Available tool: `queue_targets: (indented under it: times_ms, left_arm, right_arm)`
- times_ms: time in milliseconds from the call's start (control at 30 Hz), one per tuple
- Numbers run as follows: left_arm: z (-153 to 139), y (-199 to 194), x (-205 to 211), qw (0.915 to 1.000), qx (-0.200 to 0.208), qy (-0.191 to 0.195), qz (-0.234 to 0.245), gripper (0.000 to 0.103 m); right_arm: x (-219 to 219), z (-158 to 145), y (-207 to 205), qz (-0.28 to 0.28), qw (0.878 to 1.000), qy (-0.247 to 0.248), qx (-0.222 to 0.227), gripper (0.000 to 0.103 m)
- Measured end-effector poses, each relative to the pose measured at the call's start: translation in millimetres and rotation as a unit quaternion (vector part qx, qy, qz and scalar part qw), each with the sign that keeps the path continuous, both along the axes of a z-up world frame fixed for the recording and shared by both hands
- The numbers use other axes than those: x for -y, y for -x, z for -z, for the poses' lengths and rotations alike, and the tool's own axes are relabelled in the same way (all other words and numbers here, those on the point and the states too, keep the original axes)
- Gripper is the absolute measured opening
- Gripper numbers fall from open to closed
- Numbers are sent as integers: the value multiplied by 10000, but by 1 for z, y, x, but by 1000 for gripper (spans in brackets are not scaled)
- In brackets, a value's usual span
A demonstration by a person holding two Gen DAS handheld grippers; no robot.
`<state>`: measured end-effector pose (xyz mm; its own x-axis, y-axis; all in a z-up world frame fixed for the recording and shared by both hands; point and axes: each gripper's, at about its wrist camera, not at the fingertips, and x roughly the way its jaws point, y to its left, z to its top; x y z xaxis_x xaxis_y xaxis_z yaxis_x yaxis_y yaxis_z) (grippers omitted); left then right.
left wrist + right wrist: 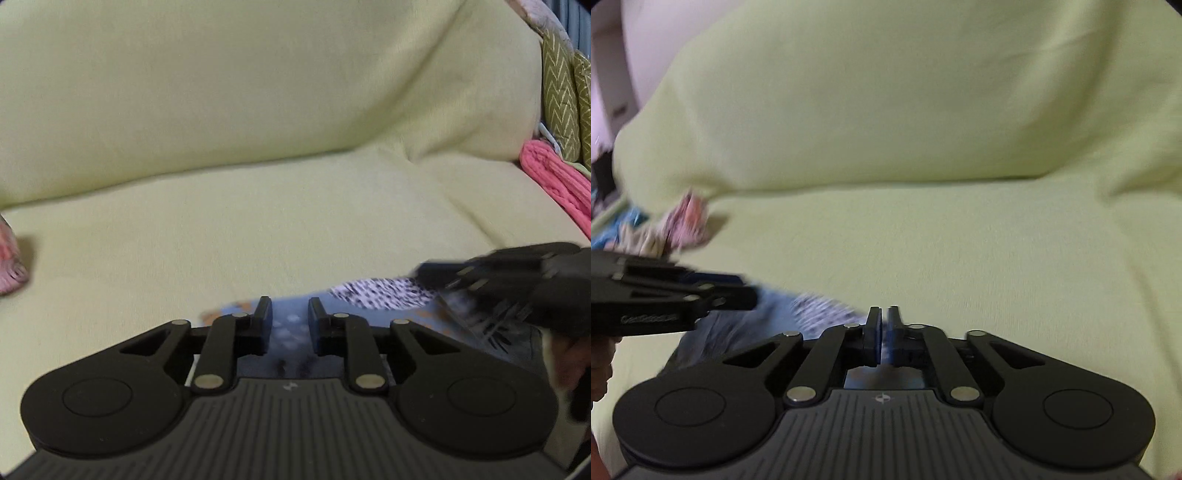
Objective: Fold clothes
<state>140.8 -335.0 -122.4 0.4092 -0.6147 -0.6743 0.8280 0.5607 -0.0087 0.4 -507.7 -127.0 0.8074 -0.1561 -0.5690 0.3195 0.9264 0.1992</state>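
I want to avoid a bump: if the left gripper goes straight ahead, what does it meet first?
Probably the blue patterned garment between the open left gripper fingers, then the yellow-green sofa seat. Depth is unclear.

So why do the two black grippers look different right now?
The left black gripper has a wide gap between its fingers, with the blue patterned cloth showing through; the right black gripper is pinched shut on that cloth. Both hover low over the yellow-green sofa cover, side by side.
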Motion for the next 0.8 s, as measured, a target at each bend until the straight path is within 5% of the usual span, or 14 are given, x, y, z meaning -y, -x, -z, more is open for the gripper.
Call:
queue_targets:
  times_ms: [200, 567, 800]
  left_arm:
    - [25, 5, 8, 9990, 269, -342, -17, 20]
    - [-21, 59, -58, 9991, 17, -279, -320, 20]
    - [1, 127, -91, 9995, -155, -212, -187, 21]
  right_arm:
    - [8, 31, 16, 110, 9981, 15, -609, 10]
    - [-24, -3, 95, 624, 9979, 78, -158, 25]
    - [-99, 8, 125, 102, 9999, -17, -107, 27]
